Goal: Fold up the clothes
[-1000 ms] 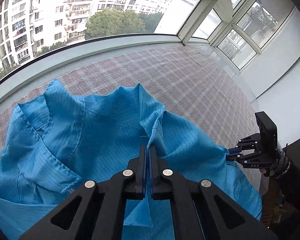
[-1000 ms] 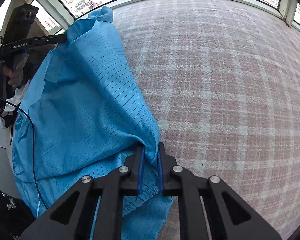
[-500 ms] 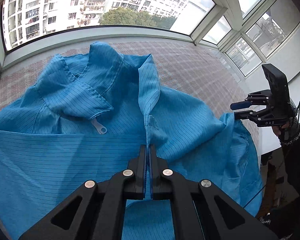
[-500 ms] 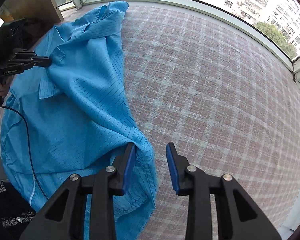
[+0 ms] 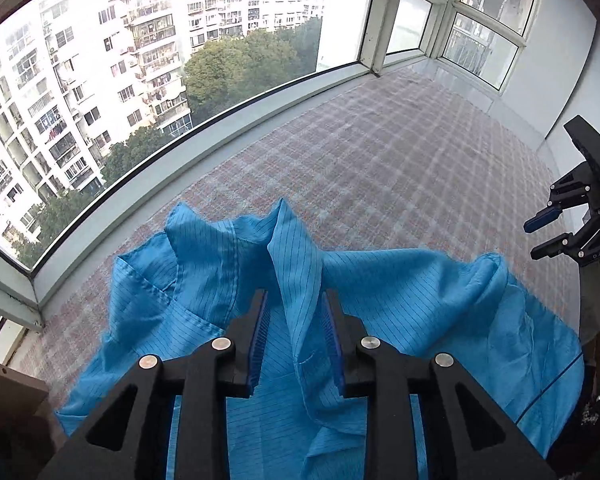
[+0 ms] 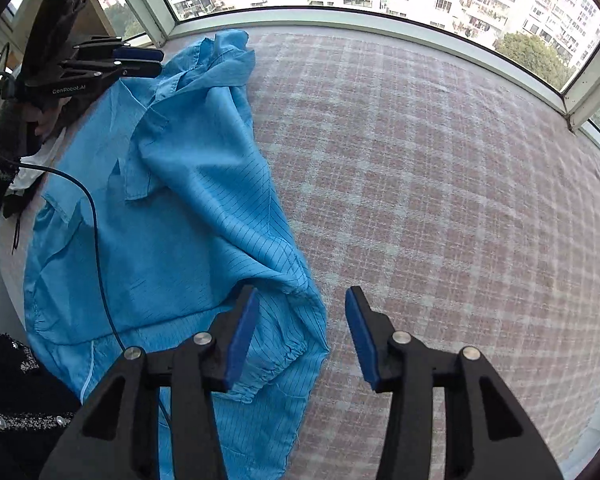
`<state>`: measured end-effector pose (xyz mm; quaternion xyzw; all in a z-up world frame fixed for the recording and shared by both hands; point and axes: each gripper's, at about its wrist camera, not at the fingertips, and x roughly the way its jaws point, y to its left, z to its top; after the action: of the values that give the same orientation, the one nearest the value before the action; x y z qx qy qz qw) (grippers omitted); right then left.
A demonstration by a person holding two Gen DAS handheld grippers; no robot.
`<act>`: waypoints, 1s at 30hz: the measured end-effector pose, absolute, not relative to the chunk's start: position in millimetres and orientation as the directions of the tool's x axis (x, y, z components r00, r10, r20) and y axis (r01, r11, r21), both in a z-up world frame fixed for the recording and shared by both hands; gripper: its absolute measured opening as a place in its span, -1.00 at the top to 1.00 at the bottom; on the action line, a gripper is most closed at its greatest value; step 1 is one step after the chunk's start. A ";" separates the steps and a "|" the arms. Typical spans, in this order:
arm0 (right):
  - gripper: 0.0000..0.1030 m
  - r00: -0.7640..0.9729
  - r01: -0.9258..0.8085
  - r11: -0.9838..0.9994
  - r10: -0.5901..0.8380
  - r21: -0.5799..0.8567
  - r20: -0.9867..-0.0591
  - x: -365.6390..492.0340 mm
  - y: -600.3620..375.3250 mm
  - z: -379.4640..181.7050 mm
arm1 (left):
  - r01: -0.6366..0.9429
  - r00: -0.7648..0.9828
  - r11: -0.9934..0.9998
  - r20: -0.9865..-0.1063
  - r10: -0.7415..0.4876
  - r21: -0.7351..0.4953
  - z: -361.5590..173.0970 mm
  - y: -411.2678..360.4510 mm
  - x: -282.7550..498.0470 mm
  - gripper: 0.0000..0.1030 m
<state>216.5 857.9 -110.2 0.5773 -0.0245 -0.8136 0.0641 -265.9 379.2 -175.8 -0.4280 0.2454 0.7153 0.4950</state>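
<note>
A blue pinstriped jacket [image 5: 400, 312] lies rumpled on the checked tablecloth [image 5: 380, 160], collar towards the window. My left gripper [image 5: 296, 308] is open; a raised fold of the jacket front stands between its fingers, not clamped. My right gripper [image 6: 300, 312] is open over the jacket's elastic cuff [image 6: 292, 356], gripping nothing. The jacket [image 6: 180, 208] fills the left of the right wrist view. Each gripper shows in the other view: the right one [image 5: 548, 232] at the right edge, the left one [image 6: 140, 62] at upper left above the collar.
The pink and grey checked tablecloth [image 6: 440, 180] runs to a window sill [image 5: 220, 128] at the far side and a white wall [image 5: 572, 60] at the right. A dark cable [image 6: 96, 232] trails across the jacket. A wooden board [image 5: 8, 384] sits at the lower left.
Both grippers have let go of the jacket: the right opened first, then the left. The jacket dropped onto the cloth, and the left gripper tilted up towards the window.
</note>
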 end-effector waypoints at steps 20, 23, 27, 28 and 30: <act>0.80 -0.243 0.181 -0.943 -0.319 0.281 -0.916 154.6 757.7 -198.5 | -0.862 -0.119 -0.500 -0.923 0.367 -0.088 -222.0 381.5 -306.8 0.97; 0.80 -0.238 0.207 -0.941 -0.312 0.266 -0.920 161.2 739.6 -195.9 | -0.769 -0.043 -0.578 -0.880 0.473 -0.273 -216.1 317.1 -303.6 0.97; 0.80 -0.231 0.240 -0.939 -0.303 0.247 -0.925 170.0 715.4 -192.6 | -0.709 -0.087 -0.675 -0.923 0.374 -0.207 -237.6 257.2 -280.4 0.92; 0.80 -0.229 0.249 -0.938 -0.300 0.243 -0.926 172.2 709.3 -191.7 | -0.708 -0.107 -0.688 -0.938 0.331 -0.162 -241.4 248.1 -274.4 0.92; 0.80 -0.225 0.265 -0.936 -0.295 0.233 -0.928 176.6 697.2 -190.1 | -0.718 -0.154 -0.690 -0.945 0.288 -0.093 -236.8 243.2 -269.0 0.85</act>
<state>176.6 697.2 -190.1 0.5960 -0.0126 -0.7827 0.1791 -269.0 243.2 -236.8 -0.5529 0.1947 0.7343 0.3424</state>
